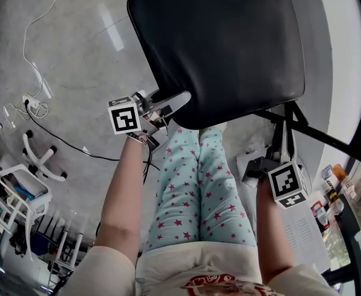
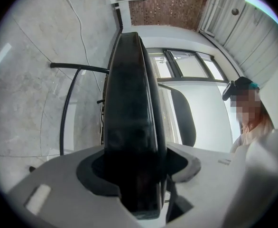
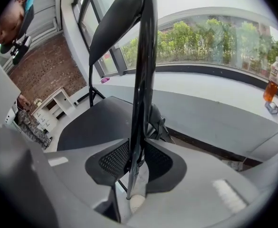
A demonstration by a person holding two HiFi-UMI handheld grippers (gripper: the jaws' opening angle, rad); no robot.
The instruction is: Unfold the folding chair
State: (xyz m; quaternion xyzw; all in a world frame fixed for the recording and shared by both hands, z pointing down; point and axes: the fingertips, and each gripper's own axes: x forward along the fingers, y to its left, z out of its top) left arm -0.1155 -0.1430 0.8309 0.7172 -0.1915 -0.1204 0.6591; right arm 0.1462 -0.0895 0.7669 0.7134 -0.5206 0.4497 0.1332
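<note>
The black folding chair's padded seat (image 1: 223,42) fills the top of the head view. My left gripper (image 1: 168,106) is shut on the seat's near edge; in the left gripper view the seat (image 2: 129,103) runs edge-on between the jaws of that gripper (image 2: 134,175). My right gripper (image 1: 271,160) sits lower at the right, on the chair's black frame tube (image 1: 288,128). In the right gripper view that tube (image 3: 141,80) stands between the mesh pads (image 3: 113,160) of the gripper (image 3: 135,163), which touch it on both sides. The curved backrest (image 3: 115,23) rises above and the seat (image 3: 91,122) lies left.
White cables (image 1: 39,85) and a black one trail over the grey floor at left. A white wheeled rack (image 1: 20,190) stands at lower left. Bottles (image 1: 331,180) stand at the right edge. My legs (image 1: 193,190) are just under the seat. A grey window ledge (image 3: 215,113) runs behind.
</note>
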